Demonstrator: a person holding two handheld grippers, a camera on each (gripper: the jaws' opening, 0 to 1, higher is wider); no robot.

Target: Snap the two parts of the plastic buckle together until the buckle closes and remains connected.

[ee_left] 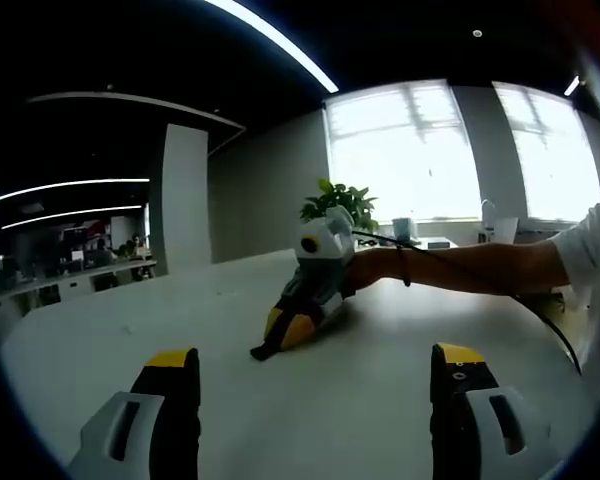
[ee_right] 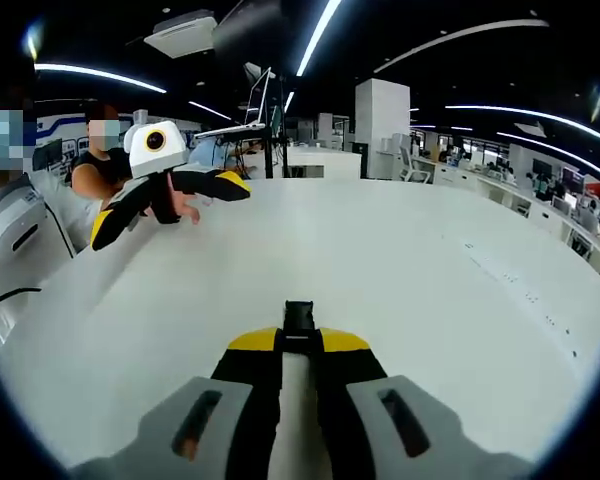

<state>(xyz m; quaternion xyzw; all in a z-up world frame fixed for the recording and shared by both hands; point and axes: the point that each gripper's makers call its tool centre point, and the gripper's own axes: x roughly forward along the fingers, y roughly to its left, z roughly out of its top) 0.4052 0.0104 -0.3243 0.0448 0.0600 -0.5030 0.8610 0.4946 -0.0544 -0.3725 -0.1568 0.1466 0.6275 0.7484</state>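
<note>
My right gripper (ee_right: 298,342) is shut on a small black buckle part (ee_right: 298,317), which sticks out past its yellow-tipped jaws just above the white table (ee_right: 410,270). In the left gripper view the right gripper (ee_left: 283,333) lies low on the table in a person's hand, with the black buckle part (ee_left: 263,351) at its tip. My left gripper (ee_left: 315,360) is wide open with nothing between its jaws, and faces the right one from a short way off. The left gripper (ee_right: 170,212) hovers open above the table's far left edge in the right gripper view.
A person's bare forearm (ee_left: 470,268) reaches in from the right, with a black cable (ee_left: 552,325) trailing under it. A potted plant (ee_left: 340,202) stands behind the table. A grey machine (ee_right: 10,228) and seated people (ee_right: 98,160) are beyond the left edge.
</note>
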